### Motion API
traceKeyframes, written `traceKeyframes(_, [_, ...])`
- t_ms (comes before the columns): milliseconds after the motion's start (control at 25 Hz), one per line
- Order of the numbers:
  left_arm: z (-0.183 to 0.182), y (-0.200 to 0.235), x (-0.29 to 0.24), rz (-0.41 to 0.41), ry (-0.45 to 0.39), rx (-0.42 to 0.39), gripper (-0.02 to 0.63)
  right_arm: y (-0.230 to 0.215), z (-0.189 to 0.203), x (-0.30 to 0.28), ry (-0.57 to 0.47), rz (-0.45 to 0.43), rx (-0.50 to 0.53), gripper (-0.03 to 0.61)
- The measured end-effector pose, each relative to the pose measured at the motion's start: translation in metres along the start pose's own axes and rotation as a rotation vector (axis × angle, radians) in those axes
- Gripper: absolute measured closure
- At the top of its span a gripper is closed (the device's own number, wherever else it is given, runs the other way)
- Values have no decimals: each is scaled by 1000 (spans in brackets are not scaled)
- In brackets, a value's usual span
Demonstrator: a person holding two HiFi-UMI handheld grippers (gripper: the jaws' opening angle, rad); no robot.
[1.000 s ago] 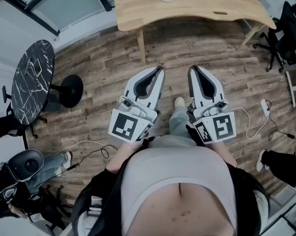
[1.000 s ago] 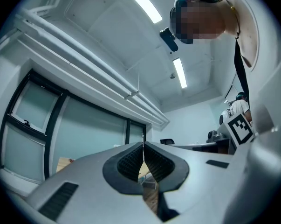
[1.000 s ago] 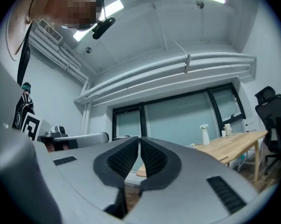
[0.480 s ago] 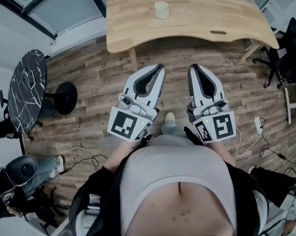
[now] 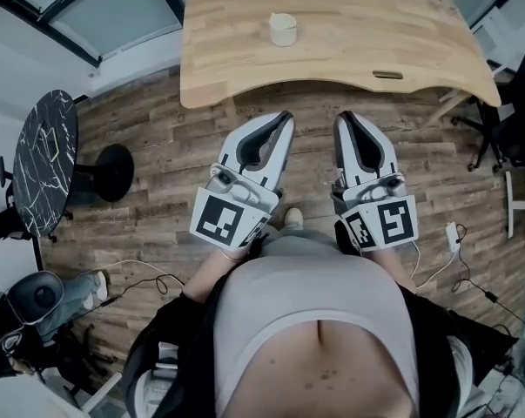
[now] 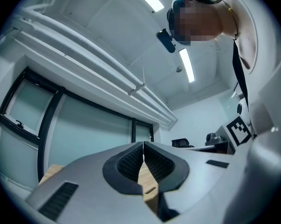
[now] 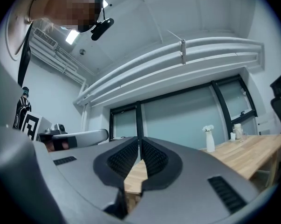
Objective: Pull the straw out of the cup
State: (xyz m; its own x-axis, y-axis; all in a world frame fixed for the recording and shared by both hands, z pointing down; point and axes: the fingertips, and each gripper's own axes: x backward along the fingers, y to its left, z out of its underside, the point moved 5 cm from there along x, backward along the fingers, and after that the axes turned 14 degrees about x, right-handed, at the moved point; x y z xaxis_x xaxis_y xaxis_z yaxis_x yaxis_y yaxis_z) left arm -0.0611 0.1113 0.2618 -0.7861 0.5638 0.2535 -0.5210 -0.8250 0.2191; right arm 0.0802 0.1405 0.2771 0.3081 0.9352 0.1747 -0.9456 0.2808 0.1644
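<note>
Hovering shut, both claws (image 5: 286, 117) (image 5: 340, 117) face the cup (image 5: 283, 30).

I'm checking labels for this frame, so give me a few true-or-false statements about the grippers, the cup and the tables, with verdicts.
1. The left gripper and the right gripper are both shut, with nothing between their jaws. True.
2. The cup stands on the wooden table. True.
3. The left gripper touches the cup. False: it is held over the floor, short of the wooden table's near edge.
4. The black marble table is at the right of the head view. False: it is at the left.
</note>
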Motion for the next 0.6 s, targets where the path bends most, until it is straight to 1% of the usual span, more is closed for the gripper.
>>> traceKeyframes(360, [-1,17,-16,3,2,1,603,-5,8,-18,4,-8,-25,543])
traceKeyframes(600, [2,24,-21,-24,4,-2,603,-13,13,-26,3,-19,-28,543])
